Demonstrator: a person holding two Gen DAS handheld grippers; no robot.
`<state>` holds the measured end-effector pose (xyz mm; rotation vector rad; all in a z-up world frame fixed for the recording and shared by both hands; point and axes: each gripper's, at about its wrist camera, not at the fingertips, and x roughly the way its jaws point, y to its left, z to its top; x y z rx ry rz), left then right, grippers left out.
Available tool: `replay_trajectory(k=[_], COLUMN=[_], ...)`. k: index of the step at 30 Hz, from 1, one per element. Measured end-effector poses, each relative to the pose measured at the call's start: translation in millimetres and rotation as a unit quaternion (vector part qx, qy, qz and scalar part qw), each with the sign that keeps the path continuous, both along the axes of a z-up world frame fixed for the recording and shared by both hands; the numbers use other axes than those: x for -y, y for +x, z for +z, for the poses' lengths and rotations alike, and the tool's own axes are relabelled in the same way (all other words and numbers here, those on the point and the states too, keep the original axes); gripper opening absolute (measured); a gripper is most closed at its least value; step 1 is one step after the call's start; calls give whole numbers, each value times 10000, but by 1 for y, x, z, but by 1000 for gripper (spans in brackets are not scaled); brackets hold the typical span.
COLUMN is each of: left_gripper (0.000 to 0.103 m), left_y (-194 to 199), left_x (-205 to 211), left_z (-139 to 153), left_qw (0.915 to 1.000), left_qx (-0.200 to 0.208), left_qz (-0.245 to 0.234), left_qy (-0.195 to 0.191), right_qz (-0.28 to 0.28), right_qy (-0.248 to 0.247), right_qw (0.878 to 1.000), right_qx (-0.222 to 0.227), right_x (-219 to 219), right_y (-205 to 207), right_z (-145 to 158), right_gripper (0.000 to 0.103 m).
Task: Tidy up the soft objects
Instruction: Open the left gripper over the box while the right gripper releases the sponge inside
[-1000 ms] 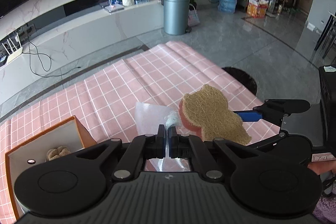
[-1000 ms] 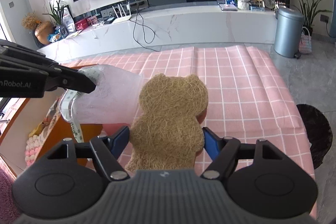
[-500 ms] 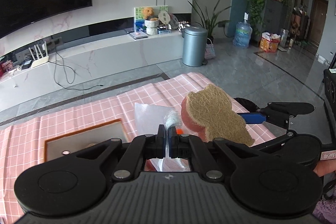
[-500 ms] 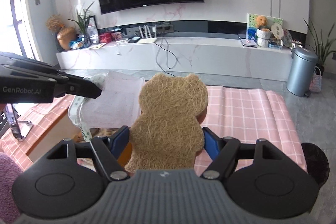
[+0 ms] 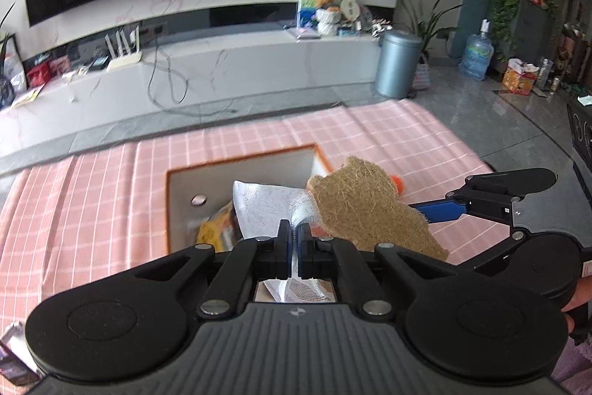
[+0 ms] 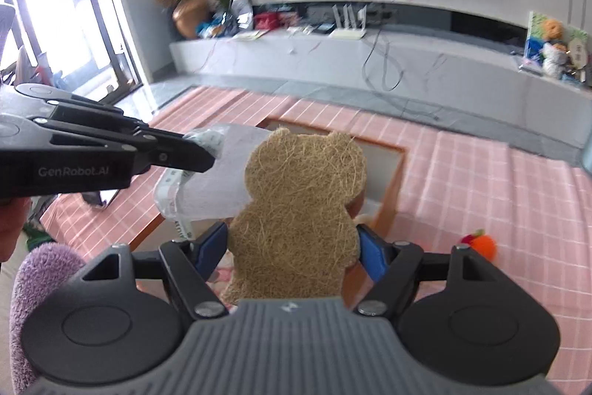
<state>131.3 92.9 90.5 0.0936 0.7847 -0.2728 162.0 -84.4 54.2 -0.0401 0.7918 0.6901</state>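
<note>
My left gripper point(image 5: 295, 232) is shut on the edge of a white mesh bag point(image 5: 266, 206), held in the air over an orange-walled box point(image 5: 244, 160). My right gripper point(image 6: 294, 243) is shut on a tan bear-shaped loofah sponge point(image 6: 299, 210) with a pink back, held beside the bag's mouth. In the right wrist view the left gripper point(image 6: 201, 156) pinches the bag point(image 6: 222, 187) just left of the sponge. The sponge also shows in the left wrist view point(image 5: 366, 202). The box point(image 6: 392, 169) holds a yellow soft item point(image 5: 214, 232).
A pink checked cloth point(image 5: 92, 195) covers the table. A small orange plush ball point(image 6: 481, 243) lies on the cloth right of the box. A purple fuzzy item point(image 6: 33, 280) is at the near left. A grey bin point(image 5: 397, 63) stands on the floor beyond the table.
Both grippers have swung left with the bag and sponge; the box has come to lie directly beneath them. Both grips are unchanged.
</note>
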Motion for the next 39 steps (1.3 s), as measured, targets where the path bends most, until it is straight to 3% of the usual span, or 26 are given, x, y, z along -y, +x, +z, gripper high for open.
replay_trajectory(k=[4,7,19,23,32,39], left_gripper=[2,2,4,13,52,59], left_y=[2,1,-1,-1,-2,-3], left_x=[-21,-26,-42,-42,-38,-35], left_z=[-26,-42,-79,-79,-67,-50], left_qw=[9991,9977,9921,9910,9922,9941], left_qx=[-397,-539,-1208,-1285,-1157,-968], left_qz=[136,214,38,99,234,295], left_qy=[76,338,350,371,391,383], right_qz=[241,347,520,547,581,474], right_qy=[-316,-514,-1046,-1079,-1092,-1009], right_qw=[9988,9971,9912,9910,9918,9937], right_qx=[-285,-444,-627,-577,-306,-122], right_x=[-36,-52,-75,-78,-66,-52], right_y=[4,7,21,21,15,12], right_z=[-24,-40,-76,-76,-66,-52], right_gripper=[73,73,75,76,86,89])
